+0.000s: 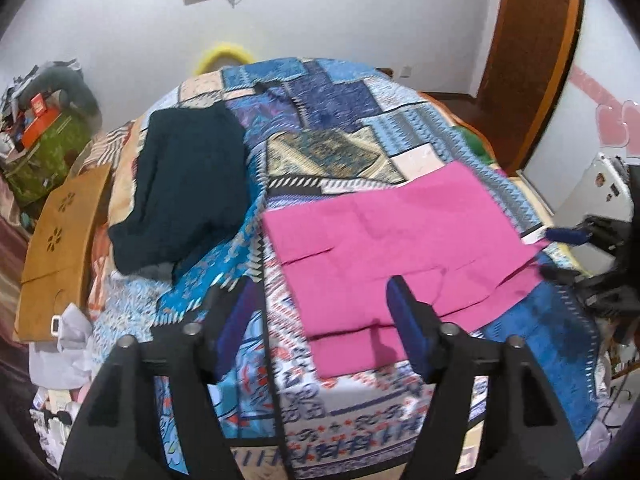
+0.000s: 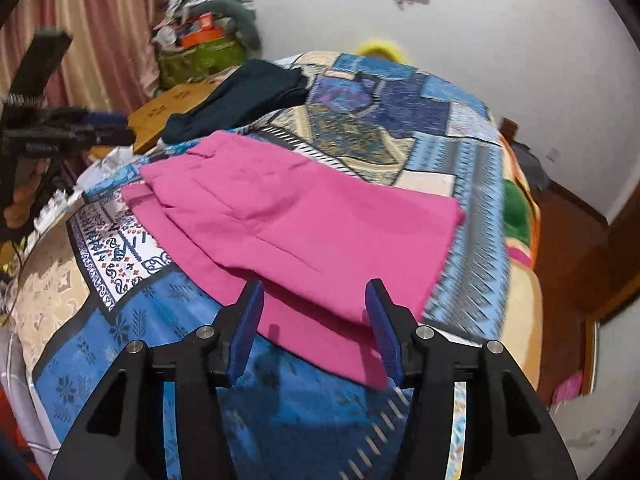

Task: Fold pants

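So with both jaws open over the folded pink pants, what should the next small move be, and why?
Probably draw both grippers back and leave the pink pants alone. They lie flat on the bedspread in layered folds, and neither the left gripper nor the right gripper holds any cloth, so this fold looks finished. The dark garment beside them may be next.

Pink pants [image 1: 400,240] folded flat, layered, lying on patchwork bedspread [image 1: 320,128]

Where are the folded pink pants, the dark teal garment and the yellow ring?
folded pink pants [image 1: 384,240]: left wrist view, middle of the top layer.
dark teal garment [image 1: 184,184]: left wrist view, its centre.
yellow ring [image 1: 224,54]: left wrist view, top of its arc.
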The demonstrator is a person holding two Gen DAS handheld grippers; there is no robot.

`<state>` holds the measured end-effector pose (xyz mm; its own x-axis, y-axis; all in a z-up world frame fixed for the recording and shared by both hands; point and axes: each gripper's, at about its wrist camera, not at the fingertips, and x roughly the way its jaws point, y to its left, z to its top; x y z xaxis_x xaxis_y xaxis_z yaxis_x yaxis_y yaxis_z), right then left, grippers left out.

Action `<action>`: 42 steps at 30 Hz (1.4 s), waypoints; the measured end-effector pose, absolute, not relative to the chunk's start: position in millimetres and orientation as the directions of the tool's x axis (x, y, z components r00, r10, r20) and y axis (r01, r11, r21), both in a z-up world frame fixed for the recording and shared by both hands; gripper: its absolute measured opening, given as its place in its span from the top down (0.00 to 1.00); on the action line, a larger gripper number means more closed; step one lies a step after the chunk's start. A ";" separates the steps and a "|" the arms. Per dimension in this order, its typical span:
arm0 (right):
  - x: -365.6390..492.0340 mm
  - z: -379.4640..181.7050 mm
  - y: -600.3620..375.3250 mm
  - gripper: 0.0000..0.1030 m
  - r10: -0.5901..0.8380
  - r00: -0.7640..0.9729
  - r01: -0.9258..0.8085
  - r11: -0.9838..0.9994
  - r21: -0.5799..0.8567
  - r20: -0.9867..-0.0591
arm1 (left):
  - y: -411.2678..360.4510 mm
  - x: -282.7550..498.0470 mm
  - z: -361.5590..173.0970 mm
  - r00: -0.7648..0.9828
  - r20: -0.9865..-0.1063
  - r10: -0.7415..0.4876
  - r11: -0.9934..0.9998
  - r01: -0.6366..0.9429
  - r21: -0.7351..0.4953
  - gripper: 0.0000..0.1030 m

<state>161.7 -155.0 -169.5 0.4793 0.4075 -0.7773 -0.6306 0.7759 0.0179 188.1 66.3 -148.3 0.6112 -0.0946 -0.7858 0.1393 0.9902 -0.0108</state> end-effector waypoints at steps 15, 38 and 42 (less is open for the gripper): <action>185.1 -203.6 -106.3 0.90 0.365 0.413 -0.661 0.750 0.001 -0.834 | -8.4 197.5 -196.9 0.479 -0.868 -0.128 0.938 0.343 0.051 0.25; 159.4 -185.9 -130.5 0.96 0.454 0.437 -0.659 0.749 0.068 -0.776 | -41.0 185.9 -202.6 0.460 -0.870 -0.179 0.893 0.447 0.052 0.92; 158.4 -193.9 -131.4 0.92 0.443 0.396 -0.644 0.758 0.100 -0.805 | -36.8 183.8 -206.9 0.436 -0.880 -0.187 0.909 0.417 0.013 0.88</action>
